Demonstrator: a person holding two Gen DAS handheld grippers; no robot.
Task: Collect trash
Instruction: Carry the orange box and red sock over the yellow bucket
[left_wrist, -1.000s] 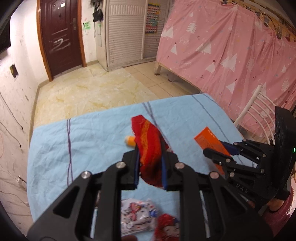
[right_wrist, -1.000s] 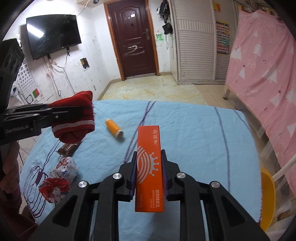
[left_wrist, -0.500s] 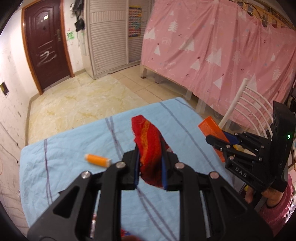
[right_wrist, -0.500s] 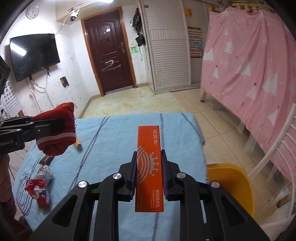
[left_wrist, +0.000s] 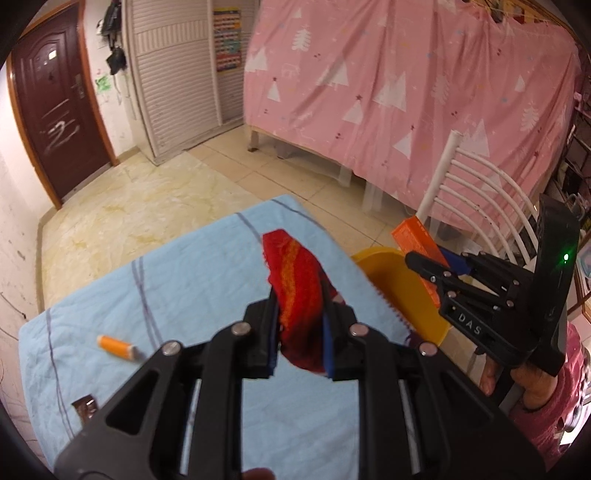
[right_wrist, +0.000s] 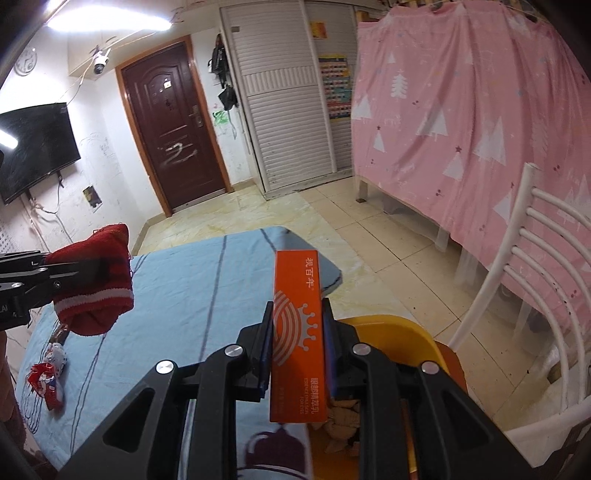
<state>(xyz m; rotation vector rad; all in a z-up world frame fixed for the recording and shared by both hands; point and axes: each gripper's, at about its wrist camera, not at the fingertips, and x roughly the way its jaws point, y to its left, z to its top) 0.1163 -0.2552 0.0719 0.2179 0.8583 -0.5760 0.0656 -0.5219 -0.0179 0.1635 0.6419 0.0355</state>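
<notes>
Trash here means two held pieces, and we start with the table (left_wrist: 207, 266) under its pale blue cloth, then the yellow bin (right_wrist: 402, 332) just beside its edge. Only the right wrist view shows crumpled scraps inside the bin and red-white wrappers (right_wrist: 46, 380) on the cloth; only the left wrist view shows the orange spool (left_wrist: 114, 344). Our left tool (left_wrist: 300, 334) clamps the fuzzy red sock (left_wrist: 301, 291) above the table. Our right tool (right_wrist: 297, 350) grips the long orange box (right_wrist: 298, 325), printed with white arcs, above the bin's rim.
</notes>
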